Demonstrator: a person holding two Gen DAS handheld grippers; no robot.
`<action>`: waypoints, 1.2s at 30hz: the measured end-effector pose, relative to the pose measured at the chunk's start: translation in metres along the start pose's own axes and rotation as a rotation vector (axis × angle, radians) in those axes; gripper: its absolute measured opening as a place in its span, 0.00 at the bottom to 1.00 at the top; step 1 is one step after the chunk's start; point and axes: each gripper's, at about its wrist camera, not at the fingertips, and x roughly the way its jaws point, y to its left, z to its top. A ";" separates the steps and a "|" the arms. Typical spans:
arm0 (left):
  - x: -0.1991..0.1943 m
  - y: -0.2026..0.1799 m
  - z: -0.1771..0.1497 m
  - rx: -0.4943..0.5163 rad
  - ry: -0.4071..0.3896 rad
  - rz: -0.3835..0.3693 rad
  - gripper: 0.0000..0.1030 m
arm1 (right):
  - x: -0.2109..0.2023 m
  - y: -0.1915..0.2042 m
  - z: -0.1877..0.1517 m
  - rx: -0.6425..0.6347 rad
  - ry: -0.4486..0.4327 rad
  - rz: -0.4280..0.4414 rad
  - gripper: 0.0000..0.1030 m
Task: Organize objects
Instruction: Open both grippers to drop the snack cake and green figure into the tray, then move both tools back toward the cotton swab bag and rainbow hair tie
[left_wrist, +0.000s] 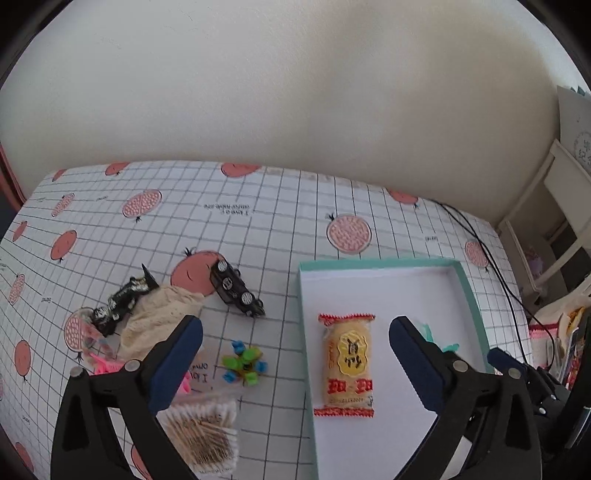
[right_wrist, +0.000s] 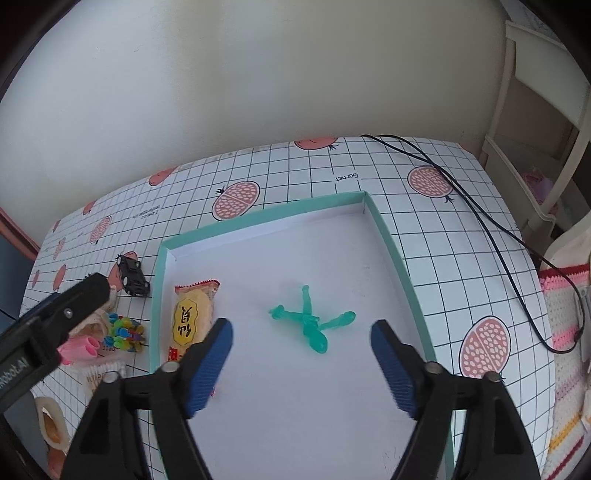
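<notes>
Inside the teal-rimmed tray (right_wrist: 388, 236) on the desk (left_wrist: 258, 229) there's a yellow snack packet (left_wrist: 347, 365) lying flat near the left wall and a green toy figure (right_wrist: 314, 321) sprawled mid-floor. Both sets of tongs hang above with nothing in them: left tongs (left_wrist: 295, 362) spread wide over the packet, right tongs (right_wrist: 301, 365) parted above the figure. Looks to me like both drops are done, so next up is the pile left of the tray: black toy car (left_wrist: 236, 291), colourful spinner thing (left_wrist: 243, 363), cotton swab pack (left_wrist: 201, 435), lace cloth (left_wrist: 155, 321). My tip: go for the car or spinner first since they sit apart from the clutter, come down straight, and place new stuff in bare tray space so nothing stacks.
</notes>
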 end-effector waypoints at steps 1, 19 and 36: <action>0.000 0.001 0.000 -0.005 -0.002 -0.002 0.99 | 0.001 0.001 0.000 -0.002 0.000 -0.002 0.83; 0.005 0.023 0.007 -0.008 0.017 -0.006 1.00 | 0.017 0.011 -0.002 -0.010 0.026 0.000 1.00; -0.054 0.104 0.033 -0.095 -0.062 0.010 1.00 | -0.026 0.077 0.009 -0.091 -0.055 0.155 1.00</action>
